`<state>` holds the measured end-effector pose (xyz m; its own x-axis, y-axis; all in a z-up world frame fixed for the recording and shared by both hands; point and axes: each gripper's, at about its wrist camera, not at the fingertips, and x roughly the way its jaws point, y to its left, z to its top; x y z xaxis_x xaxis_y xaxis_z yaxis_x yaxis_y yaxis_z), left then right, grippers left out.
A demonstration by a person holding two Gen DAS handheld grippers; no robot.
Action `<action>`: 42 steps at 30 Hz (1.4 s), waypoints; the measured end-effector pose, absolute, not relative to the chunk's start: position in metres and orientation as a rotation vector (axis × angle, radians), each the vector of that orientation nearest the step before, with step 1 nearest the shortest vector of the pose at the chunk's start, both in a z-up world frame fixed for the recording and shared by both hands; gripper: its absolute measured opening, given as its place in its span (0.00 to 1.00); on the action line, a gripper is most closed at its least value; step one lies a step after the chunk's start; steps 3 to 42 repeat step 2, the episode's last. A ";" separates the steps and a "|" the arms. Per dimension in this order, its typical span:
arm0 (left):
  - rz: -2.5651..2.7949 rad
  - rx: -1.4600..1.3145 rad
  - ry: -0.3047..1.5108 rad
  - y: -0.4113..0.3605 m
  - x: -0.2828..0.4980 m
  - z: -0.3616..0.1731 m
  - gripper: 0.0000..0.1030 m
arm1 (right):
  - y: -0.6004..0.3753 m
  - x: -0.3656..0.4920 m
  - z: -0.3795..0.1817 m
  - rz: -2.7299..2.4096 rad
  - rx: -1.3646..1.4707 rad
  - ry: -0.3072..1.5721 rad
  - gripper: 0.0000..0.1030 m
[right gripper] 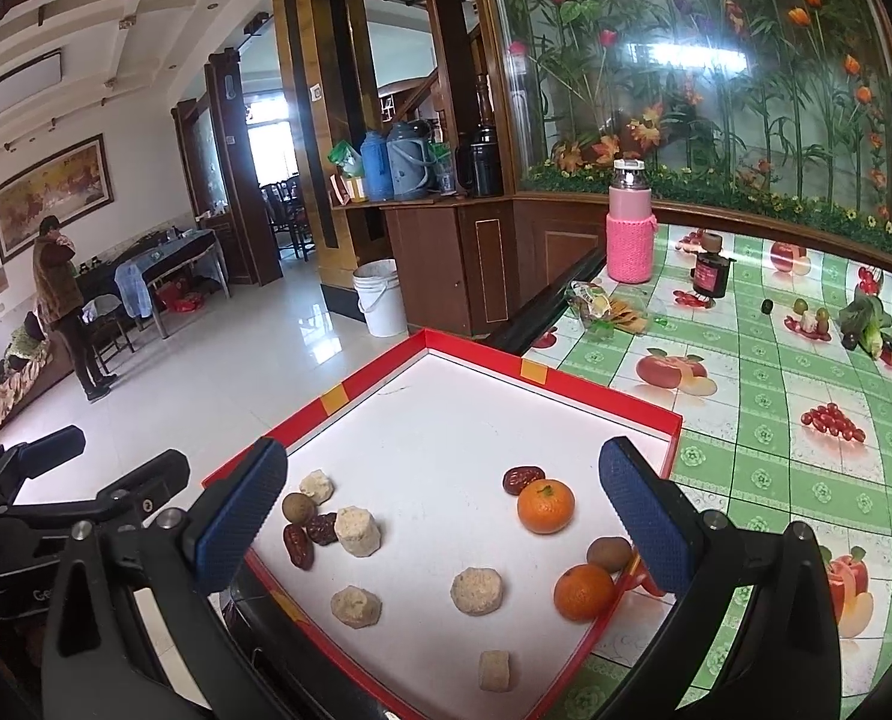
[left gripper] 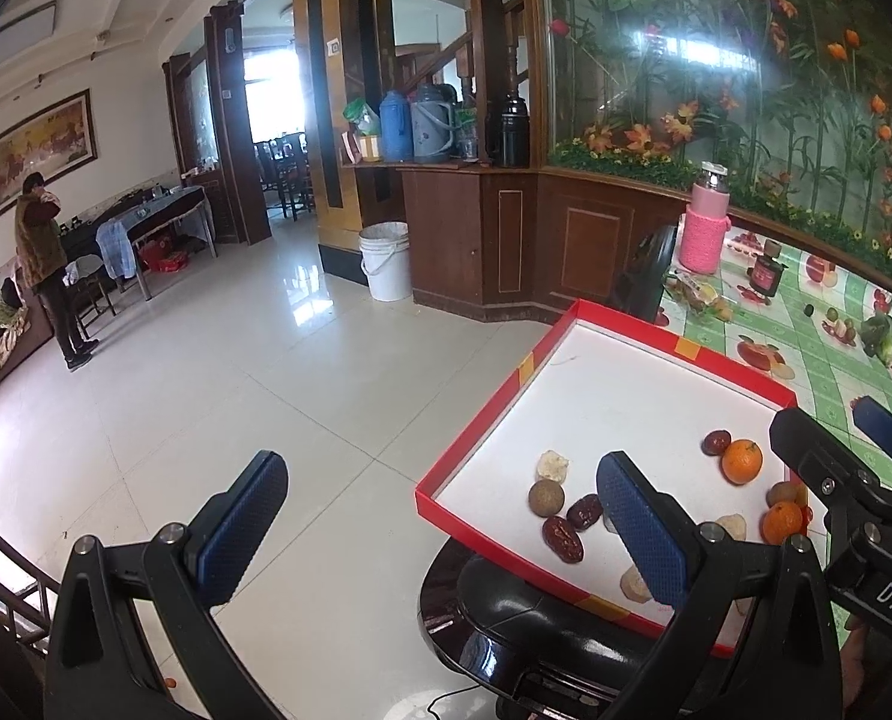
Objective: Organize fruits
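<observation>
A red-rimmed white tray (right gripper: 674, 420) (left gripper: 476, 420) sits at the table's left edge. It holds two oranges (right gripper: 545, 505) (right gripper: 583, 591), red dates (right gripper: 523, 478) (right gripper: 302, 543), brown round fruits (right gripper: 609, 553) (right gripper: 298, 507) and several pale crumbly pieces (right gripper: 476, 591). My right gripper (right gripper: 446, 516) hovers open over the tray with nothing between its fingers. My left gripper (left gripper: 440, 528) is open too, left of the tray; its right finger (left gripper: 638, 522) overlaps the tray's near corner. In the left wrist view the oranges (left gripper: 742, 461) (left gripper: 782, 522) lie near the right gripper's body (left gripper: 836, 480).
A pink bottle (right gripper: 631, 228), a dark jar (right gripper: 711, 270) and a snack wrapper (right gripper: 602, 309) stand on the green fruit-print tablecloth (right gripper: 776, 468) behind the tray. A black chair (left gripper: 536, 630) sits under the tray's corner. A white bucket (left gripper: 385, 261) and a person (left gripper: 47, 264) are across the tiled floor.
</observation>
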<state>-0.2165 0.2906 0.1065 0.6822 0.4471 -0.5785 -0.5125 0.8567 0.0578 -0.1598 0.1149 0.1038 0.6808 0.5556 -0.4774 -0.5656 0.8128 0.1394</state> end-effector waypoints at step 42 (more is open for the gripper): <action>0.541 -0.102 0.618 0.288 -0.216 0.108 1.00 | 0.112 -0.156 0.102 0.629 -0.006 0.541 1.00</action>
